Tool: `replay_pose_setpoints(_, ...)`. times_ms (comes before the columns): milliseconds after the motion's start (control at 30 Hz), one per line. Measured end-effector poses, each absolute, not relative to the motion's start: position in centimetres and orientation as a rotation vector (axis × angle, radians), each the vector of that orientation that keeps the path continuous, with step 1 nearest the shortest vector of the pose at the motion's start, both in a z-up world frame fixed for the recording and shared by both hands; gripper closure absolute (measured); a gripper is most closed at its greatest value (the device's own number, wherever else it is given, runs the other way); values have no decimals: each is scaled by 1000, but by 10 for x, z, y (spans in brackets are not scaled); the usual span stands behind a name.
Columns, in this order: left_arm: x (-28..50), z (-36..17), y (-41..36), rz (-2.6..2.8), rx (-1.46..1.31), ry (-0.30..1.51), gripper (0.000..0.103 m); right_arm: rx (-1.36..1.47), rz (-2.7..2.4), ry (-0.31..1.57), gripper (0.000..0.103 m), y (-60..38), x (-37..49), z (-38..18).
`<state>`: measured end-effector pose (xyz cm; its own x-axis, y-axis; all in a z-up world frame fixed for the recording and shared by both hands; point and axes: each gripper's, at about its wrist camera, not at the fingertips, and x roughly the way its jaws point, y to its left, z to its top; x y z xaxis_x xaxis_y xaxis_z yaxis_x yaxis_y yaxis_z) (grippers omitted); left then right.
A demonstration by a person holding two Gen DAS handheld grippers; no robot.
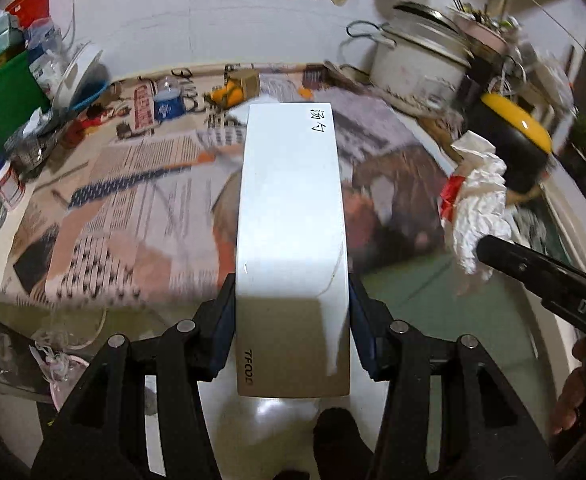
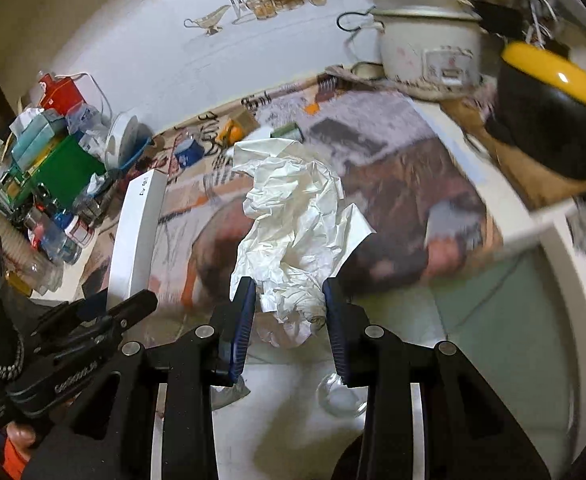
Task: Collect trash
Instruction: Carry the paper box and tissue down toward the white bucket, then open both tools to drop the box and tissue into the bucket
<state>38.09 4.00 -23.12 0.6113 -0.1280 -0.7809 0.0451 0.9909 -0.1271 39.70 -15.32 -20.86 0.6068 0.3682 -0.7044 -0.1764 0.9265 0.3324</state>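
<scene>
My left gripper (image 1: 292,304) is shut on a long white and tan carton (image 1: 291,216) with black handwriting at its far end; the carton sticks out forward above the newspaper-covered table (image 1: 141,184). My right gripper (image 2: 289,304) is shut on a wad of crumpled white paper (image 2: 297,216), lifted over the table. In the left wrist view that paper wad (image 1: 479,204) shows at the right, with a bit of red wrapper, at the tip of the right gripper's finger (image 1: 533,268). In the right wrist view the carton (image 2: 137,236) and the left gripper (image 2: 105,308) appear at the left.
A white rice cooker (image 1: 417,64) and a black pot with a yellow lid (image 1: 513,140) stand at the back right. Bottles, a green box (image 1: 5,92), a blue bowl and bags crowd the left side. A small blue cup (image 1: 169,104) and an orange item sit at the table's far edge.
</scene>
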Motion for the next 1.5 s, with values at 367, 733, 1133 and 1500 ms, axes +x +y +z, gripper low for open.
replay_pose_setpoints(367,325,-306,35,-131,-139,1084,52,171,277,976,71,-145,357,-258)
replay_pose_setpoints(733,323,-473,-6,-100,-160,1217,52,122,351,1081,71,-160,372,-407)
replay_pose_setpoints(1133,353,-724,-32,-141,-177,1351,52,156,396,1220,71,-168,412,-647)
replay_pose_setpoints(1500,376,-857,-18,-153,-169,1435,52,174,459,1335,68,-143,437,-756)
